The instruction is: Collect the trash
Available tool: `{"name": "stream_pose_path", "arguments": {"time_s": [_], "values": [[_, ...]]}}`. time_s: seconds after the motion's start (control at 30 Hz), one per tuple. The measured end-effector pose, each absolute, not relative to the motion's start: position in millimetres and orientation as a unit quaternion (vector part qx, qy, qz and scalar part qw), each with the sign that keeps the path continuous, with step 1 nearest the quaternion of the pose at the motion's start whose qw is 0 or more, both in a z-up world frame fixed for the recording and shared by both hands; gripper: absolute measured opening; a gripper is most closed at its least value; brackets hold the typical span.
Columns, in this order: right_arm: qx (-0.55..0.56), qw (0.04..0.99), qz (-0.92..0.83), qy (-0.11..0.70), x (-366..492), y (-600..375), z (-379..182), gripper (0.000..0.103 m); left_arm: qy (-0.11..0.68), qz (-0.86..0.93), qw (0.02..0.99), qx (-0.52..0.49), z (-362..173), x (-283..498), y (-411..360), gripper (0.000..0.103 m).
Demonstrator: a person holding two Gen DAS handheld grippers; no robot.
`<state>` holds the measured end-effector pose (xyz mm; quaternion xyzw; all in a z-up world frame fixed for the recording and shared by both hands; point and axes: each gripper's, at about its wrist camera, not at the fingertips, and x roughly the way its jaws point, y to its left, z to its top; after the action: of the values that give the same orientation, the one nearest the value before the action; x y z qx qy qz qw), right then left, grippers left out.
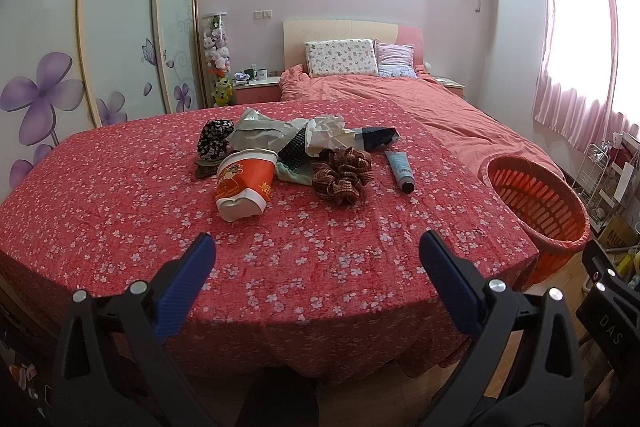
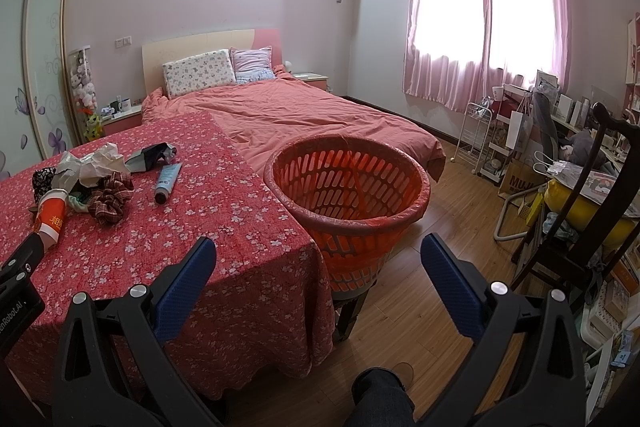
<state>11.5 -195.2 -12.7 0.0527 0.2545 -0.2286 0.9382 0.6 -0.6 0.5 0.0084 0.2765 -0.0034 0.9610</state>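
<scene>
Both textured blue-padded tongs, left tongs (image 1: 316, 247) and right tongs (image 2: 318, 251), gape wide and empty above the floral cloth tabletop (image 1: 120, 211); crumpled paper cup (image 1: 245, 183) at twelve o'clock, slatted orange basket (image 2: 348, 183) at two.

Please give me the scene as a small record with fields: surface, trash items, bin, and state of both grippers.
surface: table with red floral cloth, at the foot of the bed
trash items: red paper cup on its side, crumpled paper, blue tube, dark wrapper, all loose on the cloth
other items: plaid scrunchie
bin: orange basket lined with a bag, beside the table, looks empty
left gripper: open, holding nothing
right gripper: open, holding nothing
</scene>
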Motion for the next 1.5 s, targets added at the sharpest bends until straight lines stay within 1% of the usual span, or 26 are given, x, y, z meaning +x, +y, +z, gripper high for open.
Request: {"name": "stream_pose_path", "arguments": {"time_s": [0.43,0.57,0.83,0.93,1.1,1.27,1.3,1.4,1.5], "values": [[0.049,0.938,-0.22,0.264,23.9,-192.4,-16.4,0.101,0.287,0.014,0.958,0.006,-3.2,16.5,6.0,0.099],[0.046,0.938,-0.209,0.274,42.0,-187.7,-16.5,0.101,0.294,0.031,0.955,0.002,-7.7,35.0,22.0,0.099],[0.059,0.938,-0.174,0.296,86.0,-174.1,-22.4,0.101,0.32,0.07,0.944,-0.039,-12.8,92.1,80.1,0.099],[0.074,0.934,-0.149,0.317,105.7,-171.1,-25.6,0.101,0.334,0.076,0.938,-0.052,-18.5,114.9,96.2,0.099],[0.091,0.93,-0.129,0.333,131.4,-168.7,-30.0,0.101,0.372,0.052,0.924,-0.072,-33.1,145.3,105.5,0.099],[0.083,0.932,-0.113,0.333,154.7,-162.1,-29.6,0.1,0.392,0.039,0.917,-0.063,-46.9,163.6,100.3,0.099],[0.082,0.932,-0.109,0.335,158.8,-160.6,-29.8,0.1,0.398,0.036,0.914,-0.066,-49.6,166.8,100.4,0.098],[0.086,0.93,-0.091,0.346,172.4,-158.0,-32.9,0.094,0.409,0.028,0.909,-0.076,-55.2,174.3,102.2,0.094],[0.098,0.924,-0.079,0.361,187.6,-157.2,-36.9,0.085,0.413,0.022,0.907,-0.084,-59.0,180.7,104.7,0.092]]}}
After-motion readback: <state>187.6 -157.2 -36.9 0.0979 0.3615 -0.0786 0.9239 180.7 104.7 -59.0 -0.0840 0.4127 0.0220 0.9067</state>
